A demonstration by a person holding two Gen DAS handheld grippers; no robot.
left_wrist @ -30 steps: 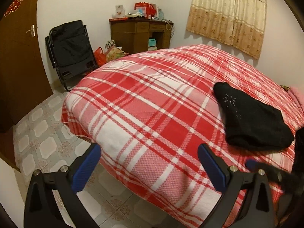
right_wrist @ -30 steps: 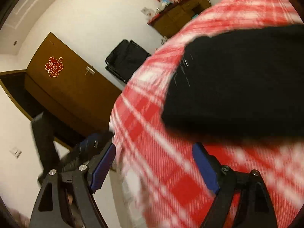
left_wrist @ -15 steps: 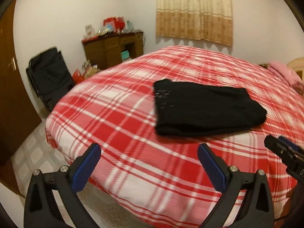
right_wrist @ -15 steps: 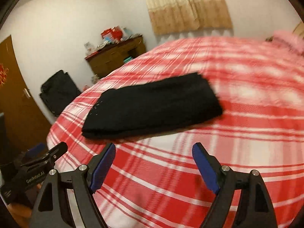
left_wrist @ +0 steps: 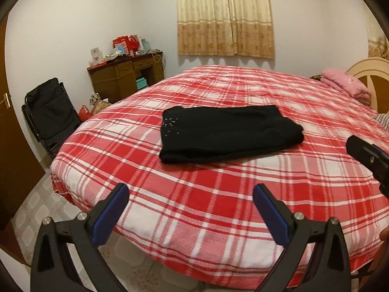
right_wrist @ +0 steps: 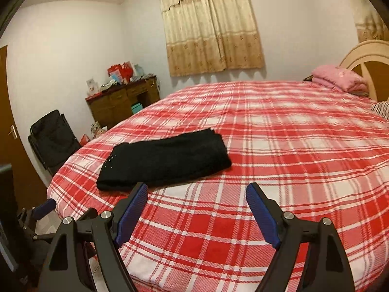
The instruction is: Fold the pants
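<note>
The black pants [left_wrist: 226, 131] lie folded in a flat rectangle on the red and white plaid bed [left_wrist: 218, 194]; they also show in the right wrist view [right_wrist: 165, 160]. My left gripper [left_wrist: 190, 213] is open and empty, held back from the pants above the bed's near edge. My right gripper [right_wrist: 197, 213] is open and empty, just in front and to the right of the pants. The right gripper's tip shows at the right edge of the left wrist view [left_wrist: 367, 158].
A wooden desk [left_wrist: 126, 77] with clutter and a black folded chair [left_wrist: 51, 114] stand by the far left wall. Pink folded bedding [left_wrist: 345, 85] lies by the headboard [left_wrist: 372, 77]. A brown door [right_wrist: 9, 131] is at the left. Tiled floor [left_wrist: 36, 209] lies below the bed's edge.
Both grippers have swung round and pulled back from the pants, which now lie farther off near the middle of each view. The pants have stayed folded on the bed.
</note>
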